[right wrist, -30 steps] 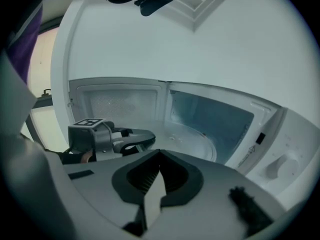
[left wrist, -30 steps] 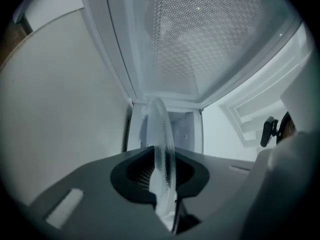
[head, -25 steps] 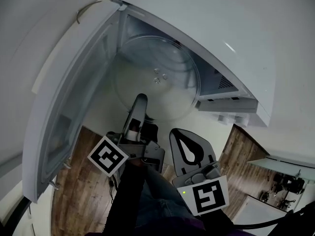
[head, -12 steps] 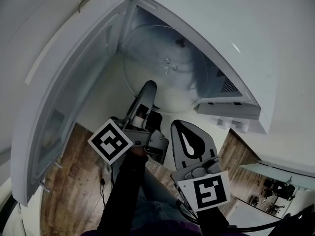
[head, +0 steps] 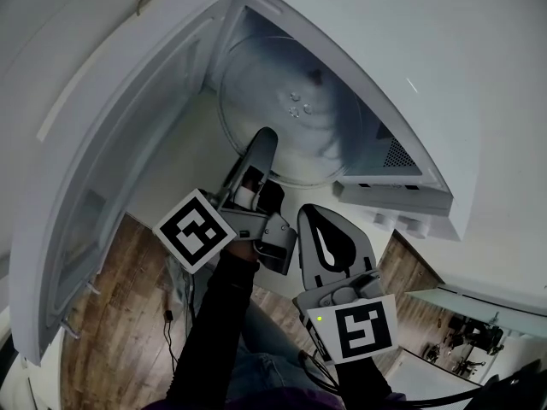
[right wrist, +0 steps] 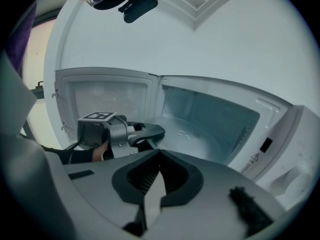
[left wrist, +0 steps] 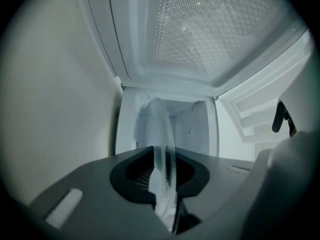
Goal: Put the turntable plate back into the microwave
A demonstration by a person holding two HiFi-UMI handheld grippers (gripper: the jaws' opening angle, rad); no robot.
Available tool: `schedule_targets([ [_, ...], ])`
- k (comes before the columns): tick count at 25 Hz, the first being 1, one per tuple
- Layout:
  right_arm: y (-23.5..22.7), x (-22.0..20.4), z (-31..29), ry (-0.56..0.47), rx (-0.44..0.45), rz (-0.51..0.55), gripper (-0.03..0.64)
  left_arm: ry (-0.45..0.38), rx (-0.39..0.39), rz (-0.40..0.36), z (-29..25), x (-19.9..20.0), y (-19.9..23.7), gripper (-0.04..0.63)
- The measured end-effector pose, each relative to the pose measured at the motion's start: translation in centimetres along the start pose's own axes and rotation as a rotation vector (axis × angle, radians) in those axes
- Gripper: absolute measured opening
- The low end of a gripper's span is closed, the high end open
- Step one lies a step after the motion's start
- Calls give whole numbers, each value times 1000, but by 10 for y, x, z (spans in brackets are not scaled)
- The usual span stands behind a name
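The clear glass turntable plate (head: 295, 114) lies nearly level, most of it inside the open microwave cavity (head: 256, 37). My left gripper (head: 261, 143) is shut on the plate's near rim. In the left gripper view the plate (left wrist: 162, 129) stands edge-on between the jaws of the left gripper (left wrist: 162, 171). The right gripper view shows the plate (right wrist: 197, 134) over the cavity floor and the left gripper (right wrist: 150, 131) at its edge. My right gripper (head: 329, 246) hangs below and in front of the microwave, shut, with nothing in it (right wrist: 159, 176).
The microwave door (head: 111, 143) stands swung open to the left, its perforated window (left wrist: 210, 29) close beside the left gripper. The control panel (head: 393, 199) is on the right of the opening. Wooden floor (head: 128, 314) shows below.
My left gripper has carried the plate a little deeper into the cavity. The right gripper has drifted slightly the same way, still shut.
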State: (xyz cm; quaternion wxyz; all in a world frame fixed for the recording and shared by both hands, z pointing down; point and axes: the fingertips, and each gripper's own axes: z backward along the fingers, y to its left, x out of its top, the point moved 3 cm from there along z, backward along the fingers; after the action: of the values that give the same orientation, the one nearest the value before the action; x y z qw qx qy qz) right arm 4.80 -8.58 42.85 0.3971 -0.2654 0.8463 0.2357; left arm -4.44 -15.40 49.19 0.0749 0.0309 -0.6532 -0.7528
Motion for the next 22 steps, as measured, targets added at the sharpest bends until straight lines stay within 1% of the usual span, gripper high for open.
schedule_targets([
  [8,-18,5,-12,-8,-29,15,9,20,6,19,-16,-1,4,55],
  [10,-23,4,-13,-8,-45,-1,9,26,8,13,-19,-1,4,55],
  [12,-29,-1,-14,1,-53,-55,11,30,5,11,-22,0,4,55],
  [15,-35,-11,-18,22,-33,-159,12,29,-4,22,-26,1,5,55],
  [19,-37,-16,-24,20,-16,-239,12,29,-4,38,-29,1,7,57],
  [20,-38,-16,-26,13,1,-280,22,32,-6,39,-31,1,7,57],
  [22,-39,-17,-32,5,50,-383,96,38,-12,44,-34,1,7,57],
])
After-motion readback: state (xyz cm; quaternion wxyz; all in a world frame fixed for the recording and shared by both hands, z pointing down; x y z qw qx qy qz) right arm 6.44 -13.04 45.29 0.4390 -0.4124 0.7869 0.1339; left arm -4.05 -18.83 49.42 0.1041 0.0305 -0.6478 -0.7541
